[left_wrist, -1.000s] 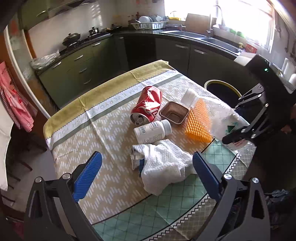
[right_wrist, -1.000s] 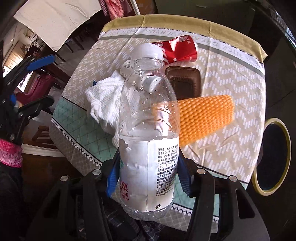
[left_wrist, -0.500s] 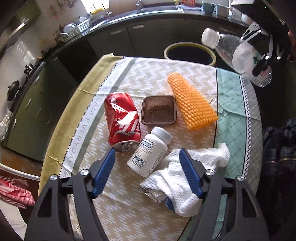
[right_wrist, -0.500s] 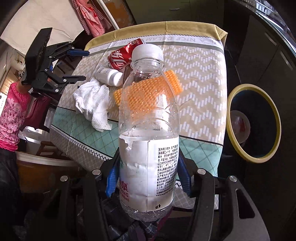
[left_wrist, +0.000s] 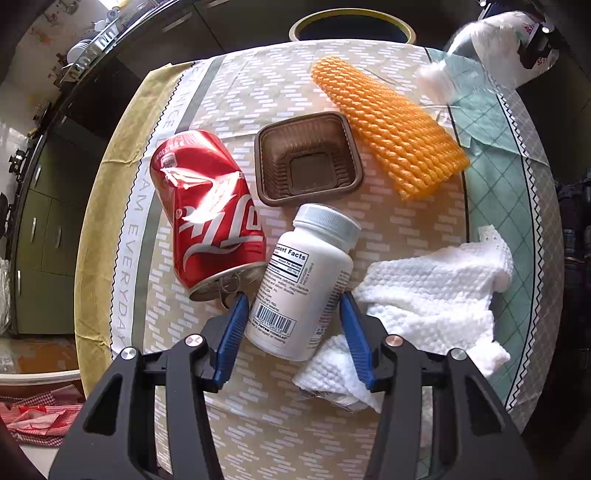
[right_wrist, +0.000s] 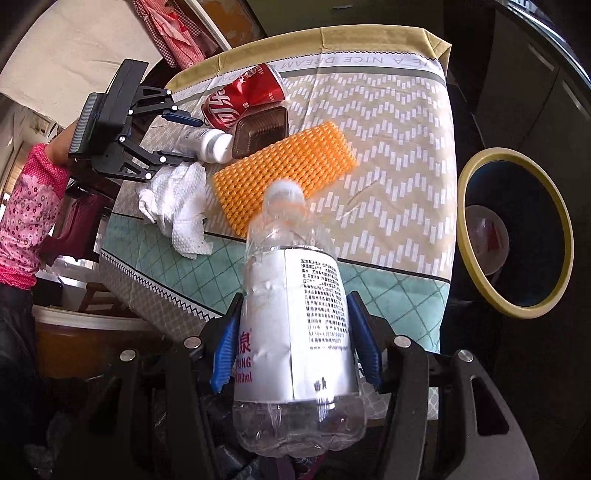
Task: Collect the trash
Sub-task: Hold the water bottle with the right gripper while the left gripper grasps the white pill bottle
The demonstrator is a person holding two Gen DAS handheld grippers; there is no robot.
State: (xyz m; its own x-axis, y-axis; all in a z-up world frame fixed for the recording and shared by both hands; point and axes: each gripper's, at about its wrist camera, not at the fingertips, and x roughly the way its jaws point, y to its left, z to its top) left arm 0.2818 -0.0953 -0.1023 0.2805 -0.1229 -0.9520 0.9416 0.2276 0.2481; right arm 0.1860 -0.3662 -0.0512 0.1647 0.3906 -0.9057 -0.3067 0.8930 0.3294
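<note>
A: Blue pads of the left gripper [left_wrist: 291,325] sit either side of the white pill bottle [left_wrist: 301,280] in the left wrist view. Jaws have just been closing. The left pad looks to be at the label and the right pad just beside the bottle's edge; contact unclear, so I cannot tell whether it is pinched.

B: What's around it?

A: Crushed red can [left_wrist: 207,218] just left of the left finger, its open end near the pad tip. White paper towel [left_wrist: 432,295] right of the right finger, partly under it. Ahead of the bottle: brown plastic tray [left_wrist: 308,158], then an orange foam net sleeve [left_wrist: 391,122] ahead to the right. All on the patterned tablecloth [left_wrist: 266,417]. Yellow-rimmed bin [left_wrist: 351,23] beyond the far table edge.

B: Right wrist view?

A: Right gripper [right_wrist: 291,339] is clamped on a clear water bottle [right_wrist: 295,325], pads pressing the labelled body, cap pointing away and blurred. Bin [right_wrist: 517,236] is ahead to the right, below table level, something round inside. Table ahead to the left. Left gripper [right_wrist: 181,136] at the far left, over the pill bottle [right_wrist: 205,142], held by a hand in a pink floral sleeve [right_wrist: 29,218].
</note>
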